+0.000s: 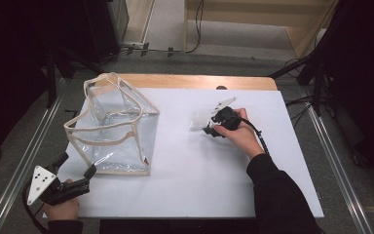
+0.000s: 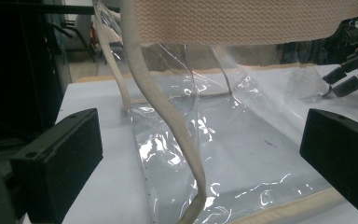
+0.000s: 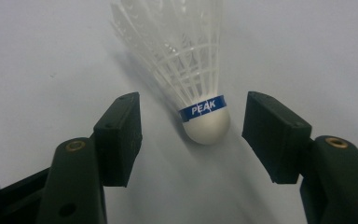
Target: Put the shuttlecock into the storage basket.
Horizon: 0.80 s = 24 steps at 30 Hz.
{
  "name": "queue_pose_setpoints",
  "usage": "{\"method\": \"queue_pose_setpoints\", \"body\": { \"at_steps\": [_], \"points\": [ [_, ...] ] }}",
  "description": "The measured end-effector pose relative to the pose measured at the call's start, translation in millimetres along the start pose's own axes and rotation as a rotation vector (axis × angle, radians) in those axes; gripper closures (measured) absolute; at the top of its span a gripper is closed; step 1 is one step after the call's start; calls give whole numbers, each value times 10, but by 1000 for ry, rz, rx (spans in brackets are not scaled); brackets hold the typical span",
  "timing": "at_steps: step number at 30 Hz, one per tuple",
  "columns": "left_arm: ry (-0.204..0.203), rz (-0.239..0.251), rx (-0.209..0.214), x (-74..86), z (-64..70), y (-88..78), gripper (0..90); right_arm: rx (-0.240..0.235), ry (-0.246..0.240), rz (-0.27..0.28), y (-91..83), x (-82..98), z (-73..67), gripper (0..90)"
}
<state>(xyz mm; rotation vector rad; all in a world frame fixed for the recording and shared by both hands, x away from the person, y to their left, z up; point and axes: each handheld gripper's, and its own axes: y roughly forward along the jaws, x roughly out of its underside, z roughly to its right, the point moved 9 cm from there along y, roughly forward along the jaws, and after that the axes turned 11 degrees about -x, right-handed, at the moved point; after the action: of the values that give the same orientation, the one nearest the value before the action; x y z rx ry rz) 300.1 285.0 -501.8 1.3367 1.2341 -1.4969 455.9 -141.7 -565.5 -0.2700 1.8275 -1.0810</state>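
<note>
Bare white table (image 1: 214,180) lies open between the hands; the clear bag (image 1: 114,126) blocks the left side, its strap (image 2: 168,116) seemingly hanging across its mouth

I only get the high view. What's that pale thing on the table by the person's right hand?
Observer: A white shuttlecock, lying on its side, with a blue band reading PEAK.
Operator: Is it gripped?
Observer: No. The right gripper has its jaws either side of the round tip, with a gap on each side.
Operator: And the left one?
Observer: The left gripper has its jaws open, facing the clear bag, whose cloth strap hangs in front of them.
</note>
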Motion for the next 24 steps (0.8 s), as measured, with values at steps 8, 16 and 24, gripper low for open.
{"method": "queue_pose_setpoints", "body": {
  "at_steps": [8,16,24],
  "points": [
    [-1,1,0,-1,0,1,0,27,-7,-11,60,-3,42,432],
    [-1,2,0,-2,-3,0,0,3,-4,-19,115,6,37,567],
    [-1,1,1,-1,-1,0,0,-12,13,-18,108,10,24,619]
  ]
}}
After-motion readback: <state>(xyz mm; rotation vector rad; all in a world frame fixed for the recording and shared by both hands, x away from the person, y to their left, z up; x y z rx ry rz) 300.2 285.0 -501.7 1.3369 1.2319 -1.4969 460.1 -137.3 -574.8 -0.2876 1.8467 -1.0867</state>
